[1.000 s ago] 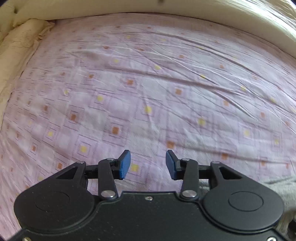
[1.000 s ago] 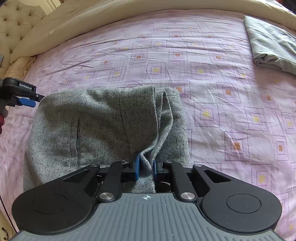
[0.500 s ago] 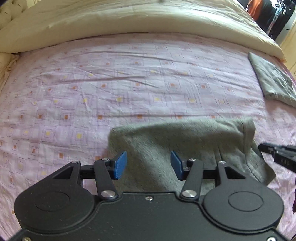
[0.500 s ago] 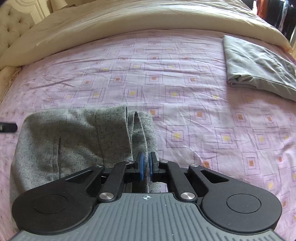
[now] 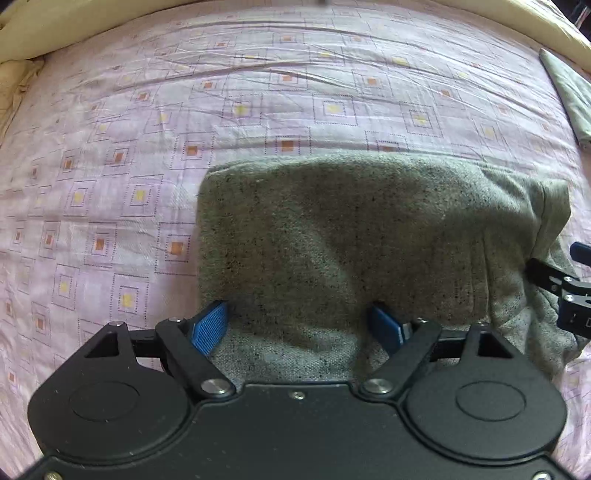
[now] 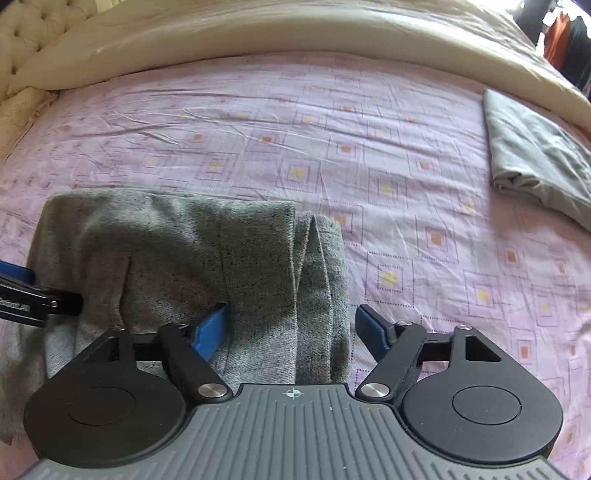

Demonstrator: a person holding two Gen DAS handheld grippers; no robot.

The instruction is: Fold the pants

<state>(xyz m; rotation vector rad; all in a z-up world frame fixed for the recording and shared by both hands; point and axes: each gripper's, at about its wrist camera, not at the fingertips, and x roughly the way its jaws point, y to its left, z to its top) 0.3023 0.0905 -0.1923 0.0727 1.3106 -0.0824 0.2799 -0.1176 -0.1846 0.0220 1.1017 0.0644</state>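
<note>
The grey speckled pants (image 5: 351, 236) lie folded into a thick rectangle on the purple patterned bed sheet (image 5: 258, 96). My left gripper (image 5: 297, 328) is open, its blue pads over the near left part of the bundle. In the right wrist view the pants (image 6: 192, 251) show their layered cuffs at the right edge. My right gripper (image 6: 291, 326) is open over the near right end of the pants, holding nothing. Each gripper shows at the edge of the other's view.
A folded plain grey garment (image 6: 535, 162) lies at the far right of the bed. A cream duvet (image 6: 277, 40) runs along the far side, with a tufted headboard (image 6: 22, 33) at the far left. Dark clothes (image 6: 565, 40) hang at the far right.
My right gripper has opened and let go of the pants' edge. My left gripper has swung round from bare sheet and come down over the left part of the folded pants.
</note>
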